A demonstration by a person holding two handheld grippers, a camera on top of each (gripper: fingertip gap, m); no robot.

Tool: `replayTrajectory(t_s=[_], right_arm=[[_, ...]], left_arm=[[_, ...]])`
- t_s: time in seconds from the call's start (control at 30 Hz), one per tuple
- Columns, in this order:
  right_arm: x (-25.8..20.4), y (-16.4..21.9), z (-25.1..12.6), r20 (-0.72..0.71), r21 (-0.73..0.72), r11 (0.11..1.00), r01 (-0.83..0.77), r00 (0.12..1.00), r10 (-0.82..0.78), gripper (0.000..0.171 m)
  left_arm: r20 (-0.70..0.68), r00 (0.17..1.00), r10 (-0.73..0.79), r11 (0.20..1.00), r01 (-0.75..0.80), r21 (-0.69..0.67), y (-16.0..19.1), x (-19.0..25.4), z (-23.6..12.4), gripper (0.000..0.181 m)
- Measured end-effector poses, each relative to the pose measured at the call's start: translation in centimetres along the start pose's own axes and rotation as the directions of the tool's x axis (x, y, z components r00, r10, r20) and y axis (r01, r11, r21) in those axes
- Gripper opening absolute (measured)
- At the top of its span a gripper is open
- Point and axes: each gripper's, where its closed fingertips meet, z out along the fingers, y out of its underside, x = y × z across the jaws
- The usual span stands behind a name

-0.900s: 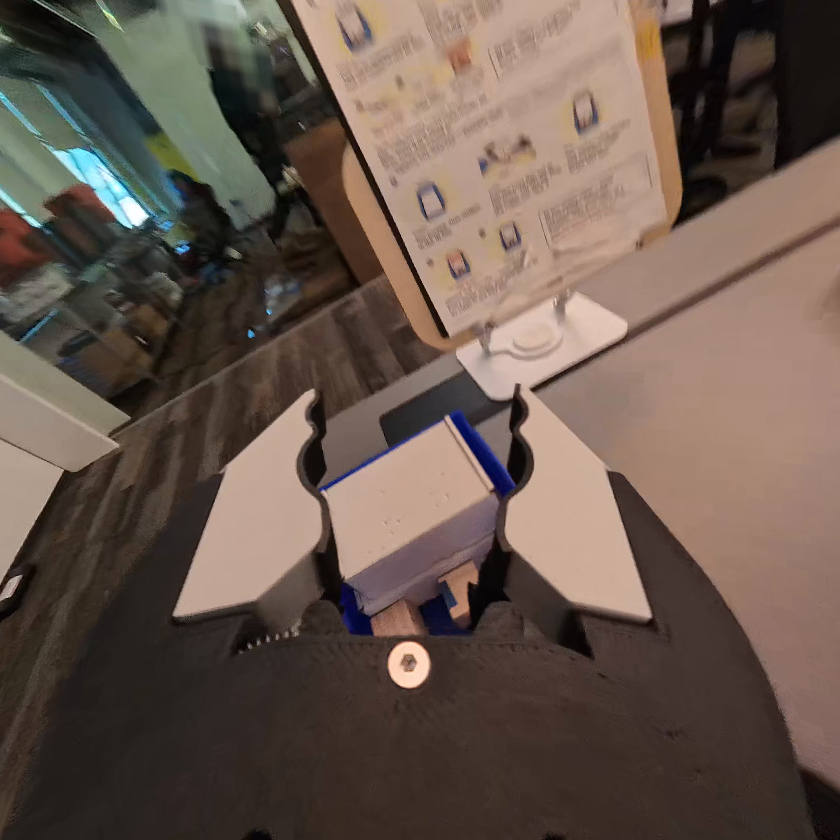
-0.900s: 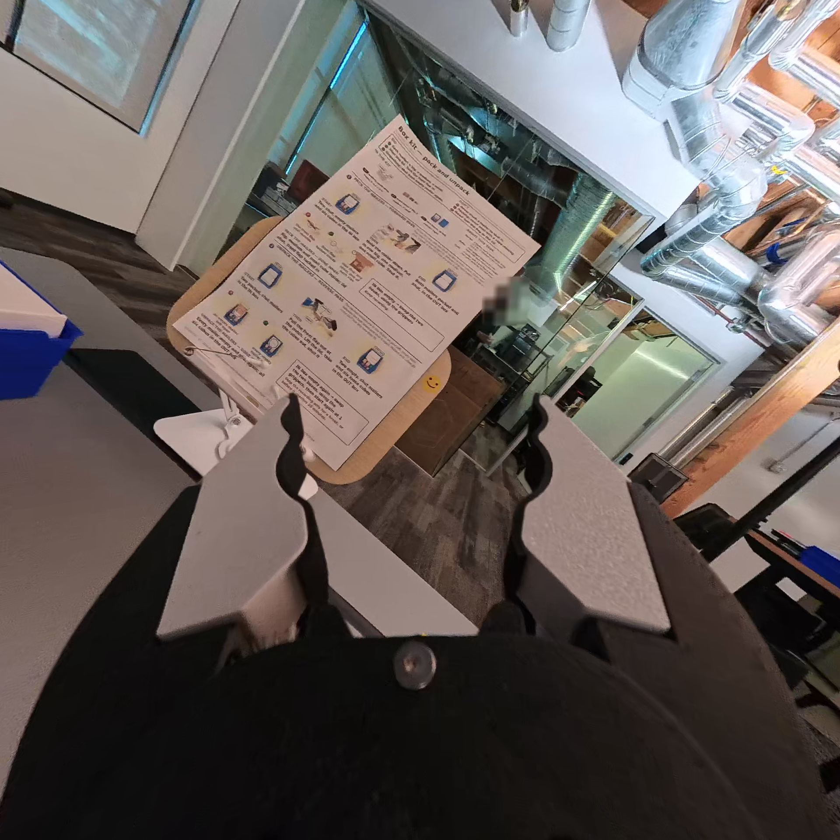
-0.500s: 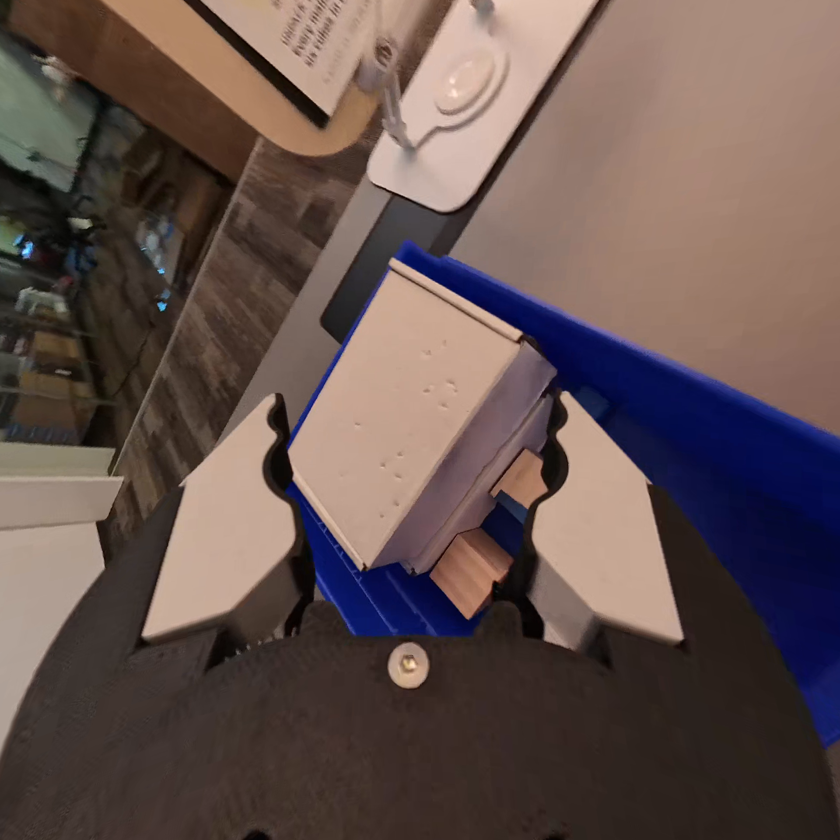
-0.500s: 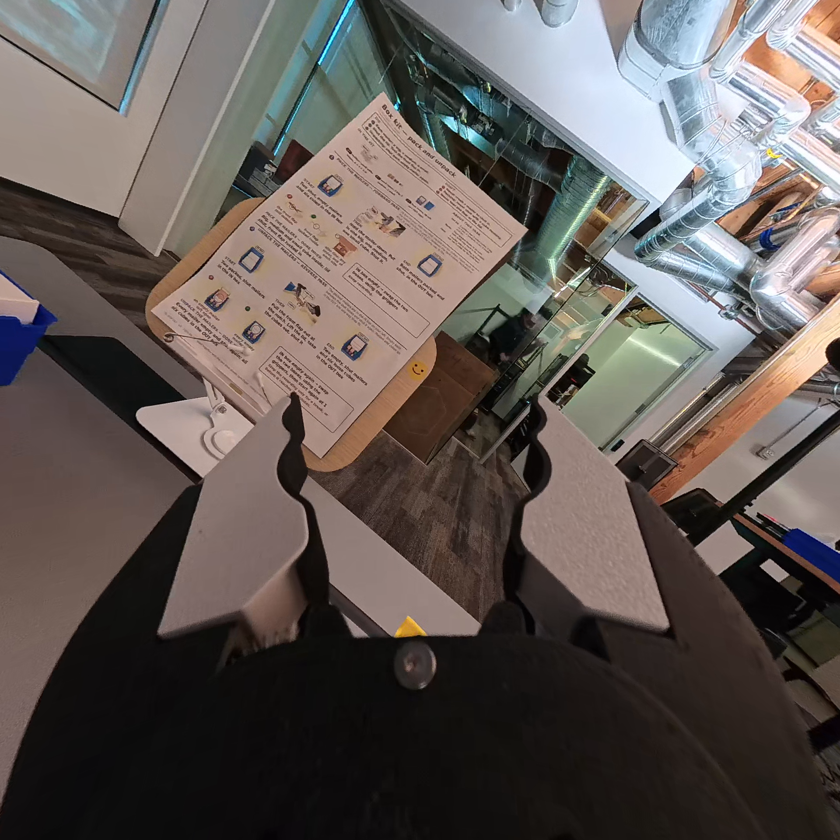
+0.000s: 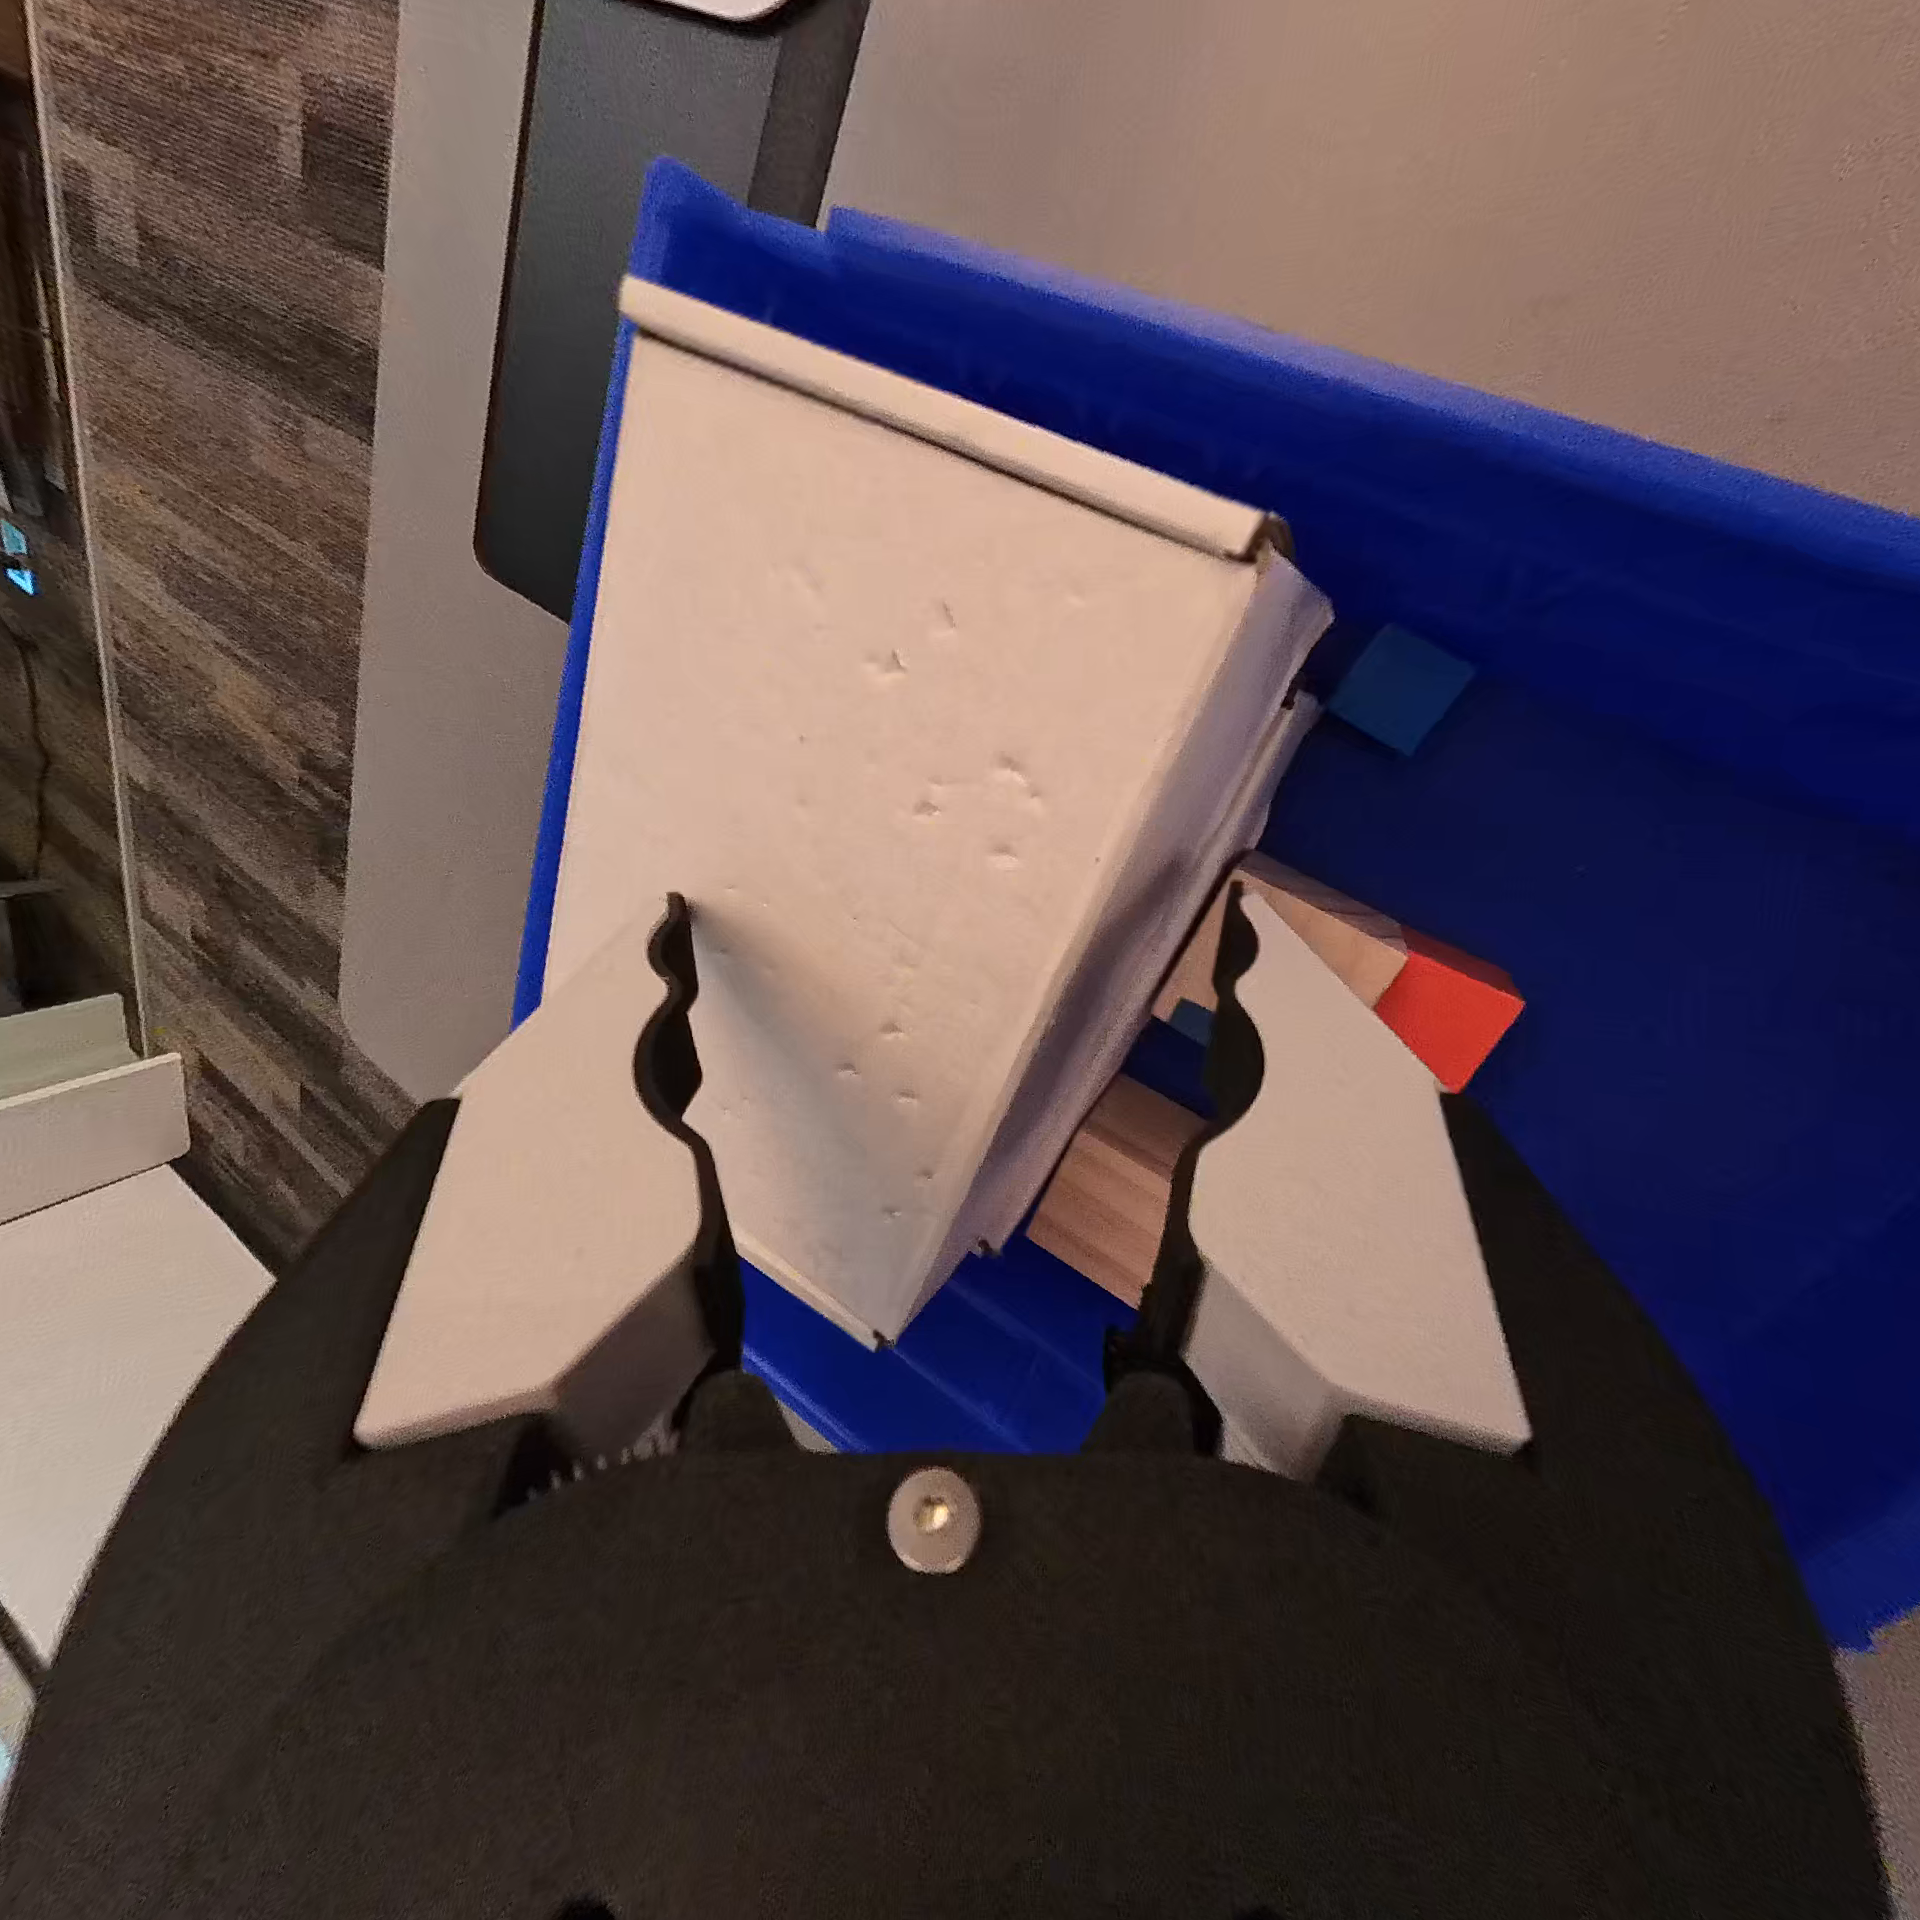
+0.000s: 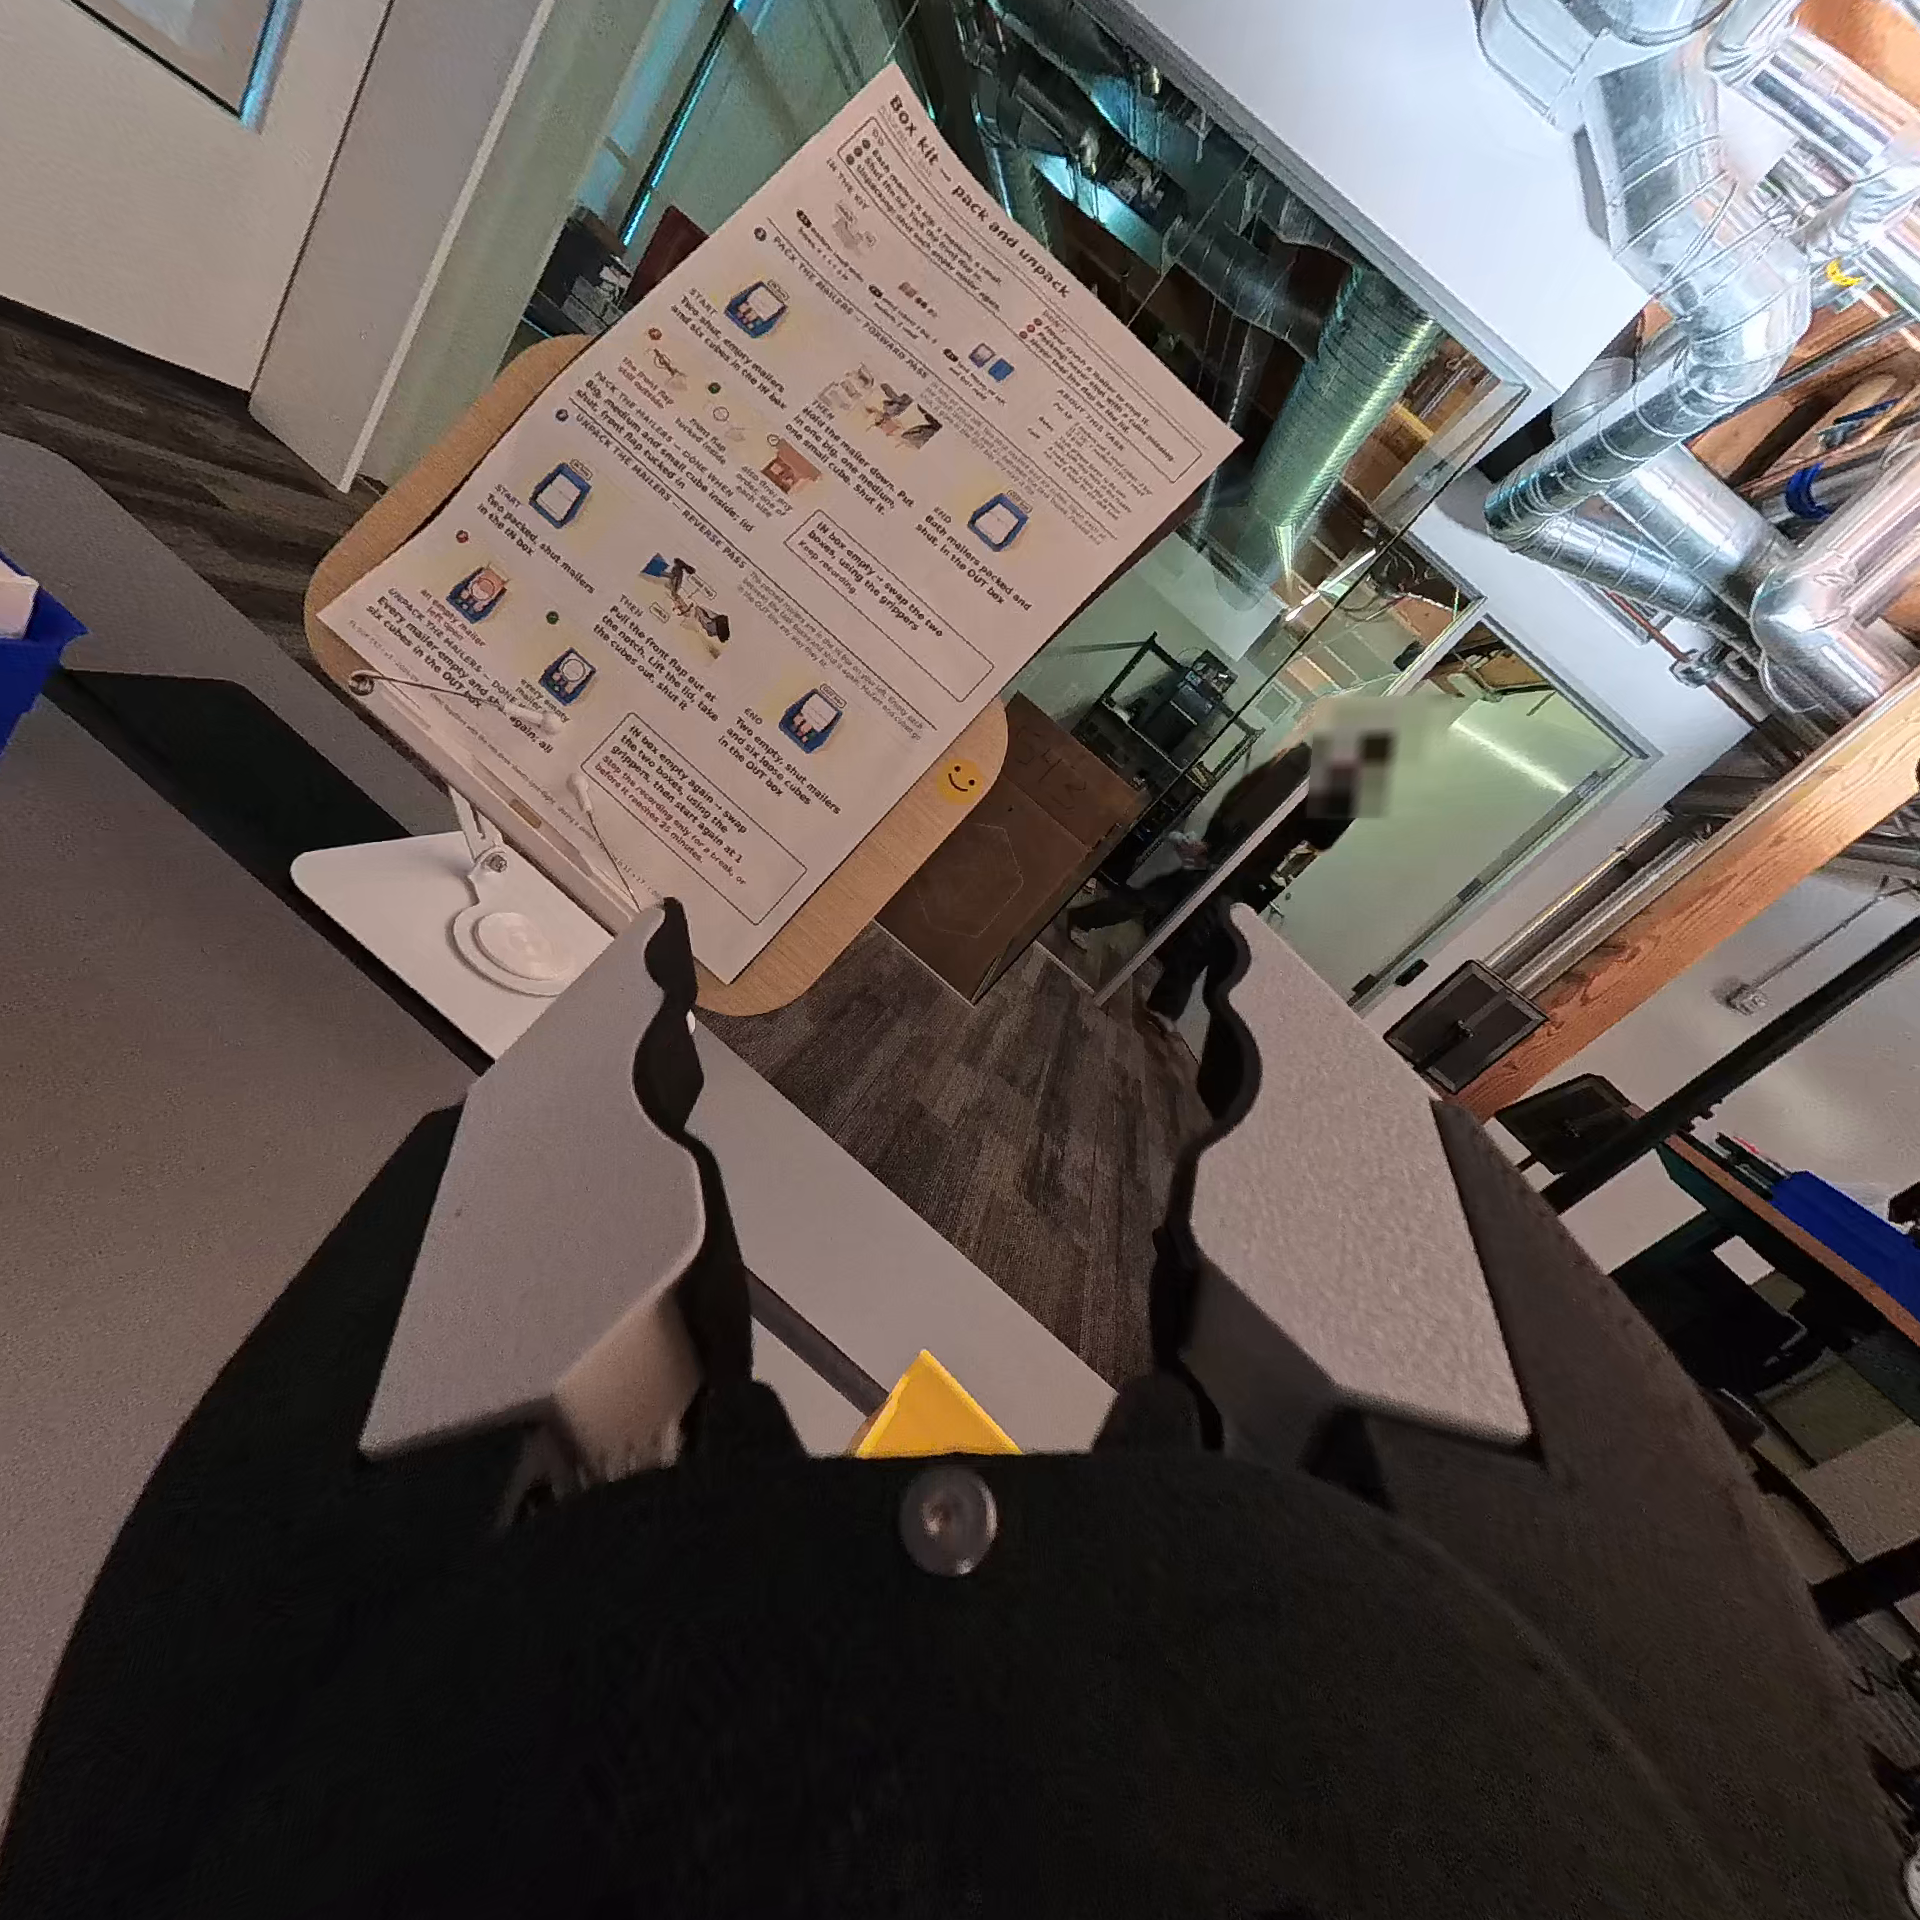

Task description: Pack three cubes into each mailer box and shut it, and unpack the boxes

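Observation:
A shut white mailer box lies tilted in the blue bin, leaning on wooden cubes. A cube with a red face and a small blue cube lie beside it. My left gripper is open just above the box's near end, with one finger on each side and not closed on it. My right gripper is open and empty, held in the air and facing away from the bin. A yellow cube corner shows under it on the table.
The bin sits on a grey table near its left edge, by a black strip and the floor. An instruction sheet on a wooden board stands on a white base. A person walks far behind. The grippers' ends are close to 55 cm from one another.
My left gripper has tilted down and moved in over the bin, so the mailer box now fills the view between its fingers. My right gripper dipped slightly, and the yellow cube came into view.

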Motion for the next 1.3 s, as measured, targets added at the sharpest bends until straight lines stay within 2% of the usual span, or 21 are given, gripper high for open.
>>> replayTrajectory(t_s=[0.13, 0.27, 0.4, 0.47, 0.63, 0.83, 1.03, 1.3], right_arm=[[0.0, 0.3, 0.1, 0.004, -0.01, 1.0, -0.001, 1.0, 0.001, 0.097], [-0.1, 0.2, 0.2, 0.008, -0.009, 1.0, -0.008, 1.0, 0.008, 0.097], [-0.8, 0.7, 0.7, 0.023, -0.025, 1.0, 0.008, 1.0, -0.008, 0.098], [-1.2, 1.2, 1.0, 0.028, -0.047, 0.999, 0.026, 0.999, -0.025, 0.098], [-1.3, 2.0, 1.3, 0.026, -0.082, 0.996, 0.045, 0.999, -0.043, 0.099], [-1.3, 2.1, 1.5, 0.036, -0.081, 0.996, 0.02, 0.999, -0.017, 0.099], [-1.4, 2.6, 1.7, 0.039, -0.096, 0.995, 0.025, 0.999, -0.021, 0.099], [-1.5, 2.7, 1.7, 0.045, -0.106, 0.994, 0.032, 0.999, -0.027, 0.099]], left_arm=[[-0.024, 1.0, 0.001, 1.0, -0.002, -0.027, 0.5, 1.2, -0.6, 0.106], [-0.058, 0.998, 0.021, 0.998, -0.025, -0.064, 1.0, 1.5, -1.9, 0.102], [-0.068, 0.997, -0.032, 0.999, 0.03, -0.024, -0.6, -1.3, -2.3, 0.119], [-0.145, 0.986, -0.083, 0.995, 0.075, -0.062, -0.6, -1.6, -1.3, 0.133], [-0.262, 0.962, -0.082, 0.985, 0.038, -0.168, -0.1, -0.9, 0.9, 0.141], [-0.321, 0.943, -0.086, 0.968, 0.003, -0.25, 0.9, 0.0, 1.8, 0.134], [-0.319, 0.944, -0.081, 0.969, 0.0, -0.247, 0.9, 0.2, 1.7, 0.133], [-0.261, 0.96, -0.097, 0.973, 0.036, -0.229, 0.8, -1.4, -0.9, 0.132]])
